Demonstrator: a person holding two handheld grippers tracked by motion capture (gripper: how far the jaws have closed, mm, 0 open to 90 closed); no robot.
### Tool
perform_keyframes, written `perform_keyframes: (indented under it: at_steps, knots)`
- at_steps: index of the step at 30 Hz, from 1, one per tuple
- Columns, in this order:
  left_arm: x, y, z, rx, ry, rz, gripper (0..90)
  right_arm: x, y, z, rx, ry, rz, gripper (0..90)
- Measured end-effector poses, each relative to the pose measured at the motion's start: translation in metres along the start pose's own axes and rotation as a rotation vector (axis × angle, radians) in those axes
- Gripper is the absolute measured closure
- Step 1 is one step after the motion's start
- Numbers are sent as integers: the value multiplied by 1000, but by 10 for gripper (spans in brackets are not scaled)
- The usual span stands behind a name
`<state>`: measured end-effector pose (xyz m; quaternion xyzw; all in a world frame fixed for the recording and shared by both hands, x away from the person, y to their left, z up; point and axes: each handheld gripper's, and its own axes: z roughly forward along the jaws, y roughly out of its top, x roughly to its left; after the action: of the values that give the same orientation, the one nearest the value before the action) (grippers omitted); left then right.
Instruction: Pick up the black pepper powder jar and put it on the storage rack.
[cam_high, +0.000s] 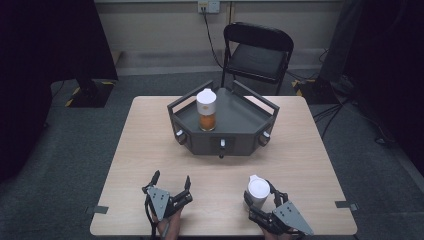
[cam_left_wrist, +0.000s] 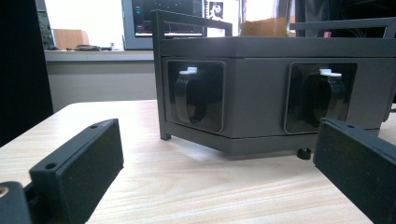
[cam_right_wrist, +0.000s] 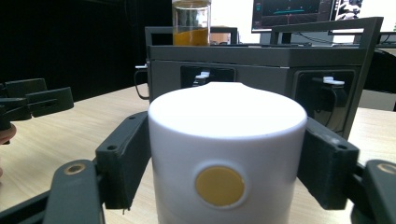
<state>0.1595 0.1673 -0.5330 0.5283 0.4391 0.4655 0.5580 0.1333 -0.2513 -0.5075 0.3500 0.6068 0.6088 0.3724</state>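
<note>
Right tongs (cam_high: 260, 196): closed on white jar (cam_high: 258, 192), 5 o'clock on surface (cam_high: 310, 150).
Left tongs (cam_high: 171, 181): wide open, empty.
Handling: probably light, rigid, smooth; grip mid-body.

Dim room, evenly lit, slightly soft

A fixed overhead camera looks forward and down across the whole worktop (cam_high: 150, 150). Two low cameras, one riding on each gripper, sit just above the worktop surface and face the grey tray (cam_high: 235, 120) from close by; all three views share that tray's knobbed front.
</note>
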Motion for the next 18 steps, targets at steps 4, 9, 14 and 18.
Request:
perform_keyframes:
  at_steps: [4, 9, 14, 18]
  knots:
    - [0, 0, 0, 0, 0, 0, 7, 0, 1, 1, 5, -6, -7, 276]
    - [0, 0, 0, 0, 0, 0, 7, -2, 2, 1, 12, 1, -9, 294]
    - [0, 0, 0, -1, 0, -1, 8, -3, 3, 1, 18, 5, -13, 298]
    - [0, 0, 0, -1, 0, 0, 8, -3, 3, 1, 20, 6, -8, 300]
